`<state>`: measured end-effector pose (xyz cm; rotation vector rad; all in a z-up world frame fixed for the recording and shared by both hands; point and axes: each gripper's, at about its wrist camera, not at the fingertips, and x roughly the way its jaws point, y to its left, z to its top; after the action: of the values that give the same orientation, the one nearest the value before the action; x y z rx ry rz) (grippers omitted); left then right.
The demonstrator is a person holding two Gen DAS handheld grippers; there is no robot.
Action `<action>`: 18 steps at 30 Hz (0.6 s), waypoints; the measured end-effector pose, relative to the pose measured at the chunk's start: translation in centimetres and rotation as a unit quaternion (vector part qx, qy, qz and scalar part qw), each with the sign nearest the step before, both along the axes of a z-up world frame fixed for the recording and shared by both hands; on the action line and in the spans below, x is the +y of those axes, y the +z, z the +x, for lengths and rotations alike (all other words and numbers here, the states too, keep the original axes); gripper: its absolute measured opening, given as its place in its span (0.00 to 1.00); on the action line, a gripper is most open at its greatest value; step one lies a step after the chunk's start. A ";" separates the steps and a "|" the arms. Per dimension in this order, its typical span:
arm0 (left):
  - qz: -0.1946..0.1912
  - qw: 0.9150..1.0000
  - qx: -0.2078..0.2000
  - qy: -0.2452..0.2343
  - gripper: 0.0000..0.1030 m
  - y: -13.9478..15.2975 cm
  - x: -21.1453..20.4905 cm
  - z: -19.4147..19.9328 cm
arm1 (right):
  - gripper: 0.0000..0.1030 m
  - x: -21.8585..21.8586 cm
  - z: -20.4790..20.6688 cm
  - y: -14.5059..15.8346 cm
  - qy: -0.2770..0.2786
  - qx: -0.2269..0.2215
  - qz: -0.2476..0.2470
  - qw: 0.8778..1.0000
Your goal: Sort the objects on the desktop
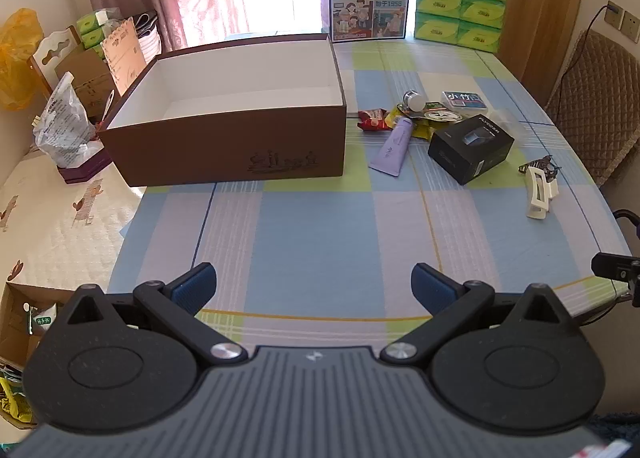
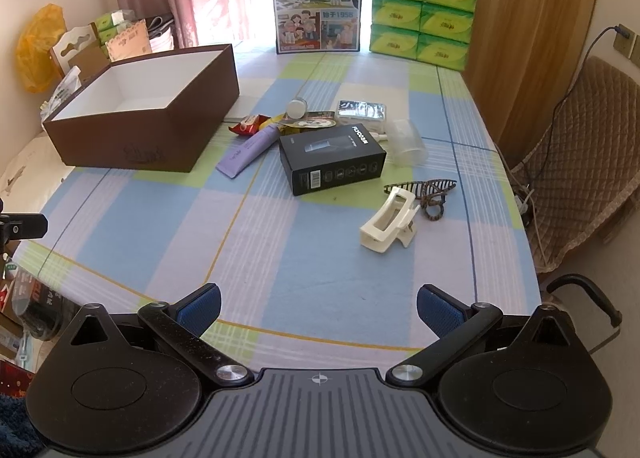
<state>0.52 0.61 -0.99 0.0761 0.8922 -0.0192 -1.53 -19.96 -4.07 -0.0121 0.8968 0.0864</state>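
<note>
Tools, left (image 1: 313, 286) and right (image 2: 319, 308), hover spread and empty over the near table (image 2: 280, 258); best start is the white hair claw (image 2: 387, 217), nearest, destined for the empty brown box (image 2: 132, 137) far left.

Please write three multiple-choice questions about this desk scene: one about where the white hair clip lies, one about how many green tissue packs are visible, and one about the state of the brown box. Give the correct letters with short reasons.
1. Where does the white hair clip lie?
A. Inside the brown box
B. On the tablecloth, near the patterned hair clip
C. On top of the black box

2. How many green tissue packs are visible in the stack?
A. Two
B. Four
C. Six

3. What is the state of the brown box?
A. Open and empty
B. Closed with a lid
C. Open and full

Answers: 1 B, it rests on the cloth beside the patterned hair clip. 2 C, two columns of three. 3 A, its white inside shows nothing.
</note>
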 end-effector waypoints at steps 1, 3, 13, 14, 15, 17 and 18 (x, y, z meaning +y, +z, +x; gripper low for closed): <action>-0.001 1.000 0.000 -0.001 0.99 0.0 0.0 0.0 | 0.98 0.0 0.0 0.0 -0.001 0.000 0.000 1.000; -0.001 1.000 0.000 -0.003 0.99 0.0 -0.1 0.1 | 0.98 0.1 0.2 0.0 -0.002 0.001 0.001 1.000; -0.005 1.000 0.004 -0.005 0.99 -0.3 0.1 0.4 | 0.98 0.2 0.5 -0.2 -0.003 0.003 0.001 1.000; -0.006 1.000 0.004 -0.005 0.99 -0.3 0.1 0.4 | 0.98 0.2 0.5 -0.2 -0.002 0.003 0.001 1.000; -0.006 1.000 0.005 -0.005 0.99 -0.4 0.2 0.5 | 0.98 0.2 0.5 -0.2 -0.002 0.003 0.001 1.000; -0.007 1.000 0.006 -0.005 0.99 -0.4 0.3 0.5 | 0.98 0.4 0.7 -0.3 -0.001 0.004 0.000 1.000; -0.007 1.000 0.006 -0.006 0.99 -0.4 0.3 0.6 | 0.98 0.5 0.8 -0.4 -0.001 0.005 0.000 1.000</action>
<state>1.11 0.90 -1.43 0.0672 0.9035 -0.0366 -0.71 -19.51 -4.42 -0.0117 0.9061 0.0850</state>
